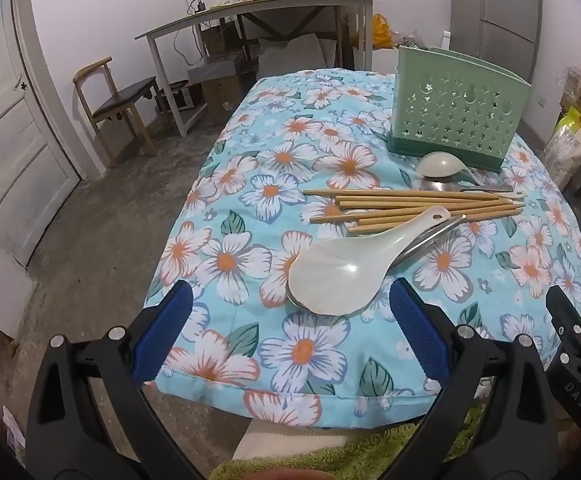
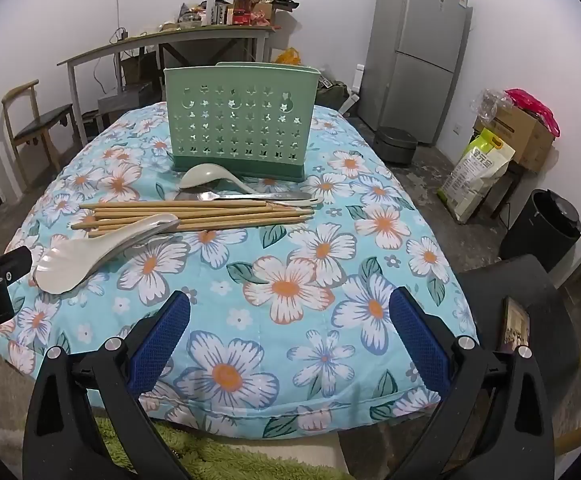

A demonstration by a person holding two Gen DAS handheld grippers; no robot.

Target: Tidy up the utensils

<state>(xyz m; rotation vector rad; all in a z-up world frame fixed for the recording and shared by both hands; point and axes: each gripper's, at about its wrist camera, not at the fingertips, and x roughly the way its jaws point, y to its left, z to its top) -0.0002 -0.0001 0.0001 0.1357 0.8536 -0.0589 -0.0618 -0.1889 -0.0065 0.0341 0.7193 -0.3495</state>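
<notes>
Presently, stock as it lies on the floral-covered counter (image 2: 290, 280):

- Green perforated holder (image 2: 239, 120), upright, upper centre of the right wrist view; nothing visibly in it from here.
- Pale green ladle (image 2: 206, 176), just in front of the holder, with a metal spoon (image 2: 246, 196) beside it.
- Bamboo chopsticks (image 2: 194, 214), a loose bundle lying crosswise, centre left.
- White rice spoon (image 1: 342, 276), its handle resting over the chopsticks, a metal utensil partly under it; it lies just ahead of my left gripper (image 1: 290, 316), lower centre of the left wrist view.
- Right gripper (image 2: 290, 320): fingers spread wide, nothing held, over bare cloth at lower centre.
- Left gripper: fingers likewise wide apart, nothing held.

Step in hand, by my reckoning: the opening pick, nothing yet sorted. Next move wants the left fingers lowered around the rice spoon's bowl or neck, closing without dragging the chopsticks along.
</notes>
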